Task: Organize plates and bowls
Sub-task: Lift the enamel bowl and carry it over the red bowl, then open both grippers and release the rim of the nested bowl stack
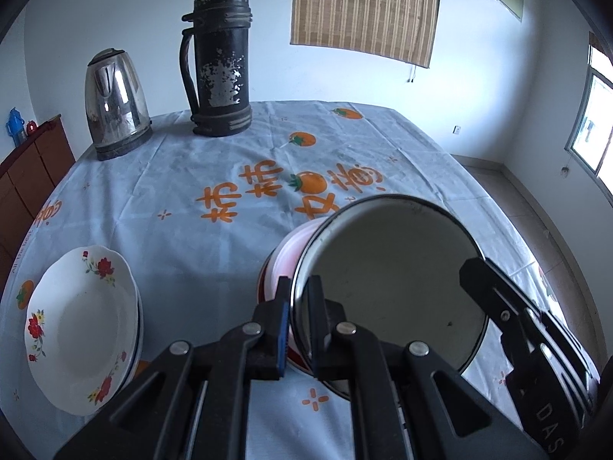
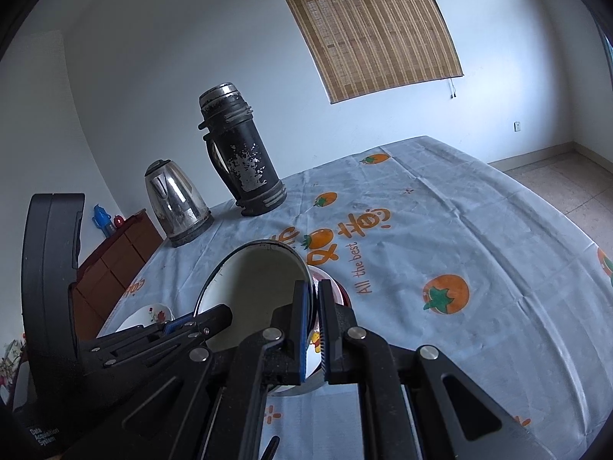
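A tilted white enamel bowl (image 1: 387, 280) is pinched at opposite rims by both grippers (image 1: 299, 306) (image 2: 316, 329) above an orange-printed tablecloth (image 1: 214, 176), floral plates (image 1: 80, 326) at nine o'clock.

1. Surface (image 1: 214, 260): covered by a pale blue cloth printed with orange fruit and orange lettering; creases visible.
2. Far left: steel kettle (image 1: 115, 103) upright on its base.
3. Just right of the kettle, near but apart: tall black flask (image 1: 220, 61), upright, paint worn.
4. Near left edge: floral plates (image 1: 80, 329), stacked.
5. Near centre-right: red-and-white bowl (image 1: 285, 264) on the cloth; an enamel bowl (image 1: 387, 280) sits tilted in it, mouth toward the near side.
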The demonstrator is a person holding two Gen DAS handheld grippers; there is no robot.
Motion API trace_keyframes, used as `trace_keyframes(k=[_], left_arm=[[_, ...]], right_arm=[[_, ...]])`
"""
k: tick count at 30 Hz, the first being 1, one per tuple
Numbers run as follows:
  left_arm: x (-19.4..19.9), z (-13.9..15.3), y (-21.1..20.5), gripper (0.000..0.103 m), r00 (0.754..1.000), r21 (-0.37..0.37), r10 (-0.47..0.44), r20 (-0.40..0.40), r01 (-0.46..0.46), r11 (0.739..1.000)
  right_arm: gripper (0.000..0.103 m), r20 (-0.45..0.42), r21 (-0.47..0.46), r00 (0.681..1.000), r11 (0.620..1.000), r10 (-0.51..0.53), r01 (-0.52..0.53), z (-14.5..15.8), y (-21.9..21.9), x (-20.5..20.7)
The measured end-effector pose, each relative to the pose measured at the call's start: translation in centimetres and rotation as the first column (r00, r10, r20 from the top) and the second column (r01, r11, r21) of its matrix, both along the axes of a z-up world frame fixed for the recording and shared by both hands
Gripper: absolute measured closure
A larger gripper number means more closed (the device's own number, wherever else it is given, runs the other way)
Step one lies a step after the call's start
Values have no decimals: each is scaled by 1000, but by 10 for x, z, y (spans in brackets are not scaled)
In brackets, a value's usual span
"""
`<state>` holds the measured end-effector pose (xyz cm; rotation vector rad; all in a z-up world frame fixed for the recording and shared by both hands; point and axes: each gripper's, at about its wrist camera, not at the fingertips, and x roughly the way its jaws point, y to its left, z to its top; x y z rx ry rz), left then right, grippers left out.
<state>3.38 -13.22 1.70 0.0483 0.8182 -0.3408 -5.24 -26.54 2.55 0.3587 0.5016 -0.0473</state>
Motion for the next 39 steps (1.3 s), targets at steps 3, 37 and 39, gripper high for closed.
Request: trace_keyframes(k=[3,37,39], left_arm=[[2,1,-1,98,1000,6,3,2,-3,1000],[39,-15,0,96,994,-20,35,-104,-38,999],[40,-11,6,95,994,-56,28,-109,-34,998]], right_arm=[[96,0,0,1000,1000,2,-2,0,0,1],[96,-121,11,992,1000,26,-25,-17,-9,53],[96,-131,41,991,999,38,-33,-20,-11,56]])
